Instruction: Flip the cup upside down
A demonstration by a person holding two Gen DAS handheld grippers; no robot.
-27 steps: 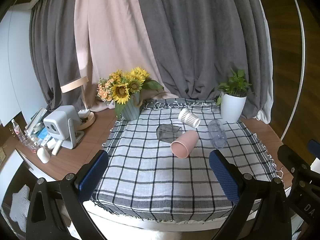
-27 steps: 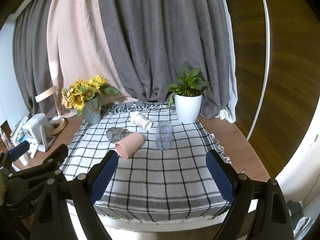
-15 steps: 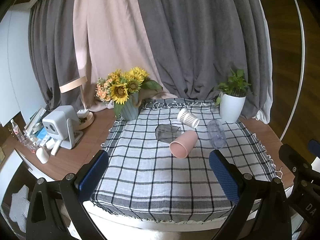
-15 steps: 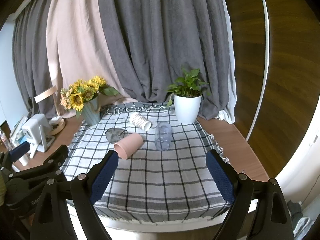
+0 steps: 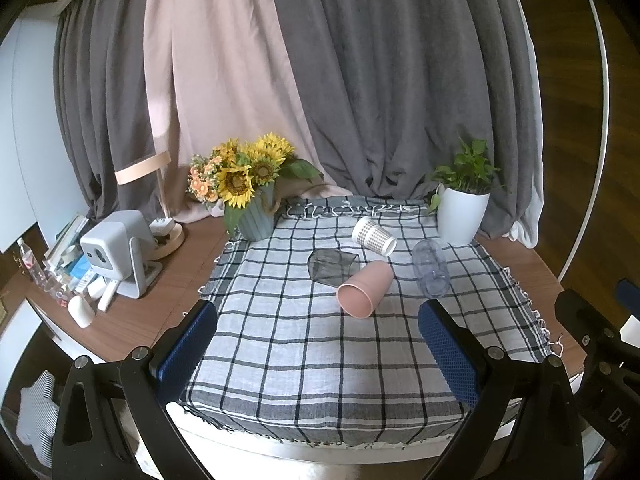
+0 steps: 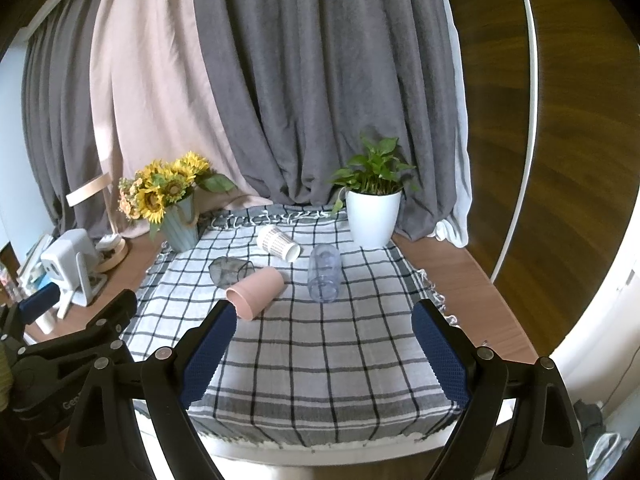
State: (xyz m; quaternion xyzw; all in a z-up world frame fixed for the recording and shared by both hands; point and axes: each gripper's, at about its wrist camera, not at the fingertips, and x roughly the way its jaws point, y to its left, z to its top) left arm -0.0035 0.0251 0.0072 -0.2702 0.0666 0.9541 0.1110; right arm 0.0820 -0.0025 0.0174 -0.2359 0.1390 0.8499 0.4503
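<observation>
White letters "DA" stand on the black body of the right gripper (image 5: pixel 608 392) at the lower right edge of the left wrist view, cut off by the frame. In the right wrist view, "Gen" shows in pale letters on the black body of the left gripper (image 6: pixel 72 360), with the remaining letters hidden.
</observation>
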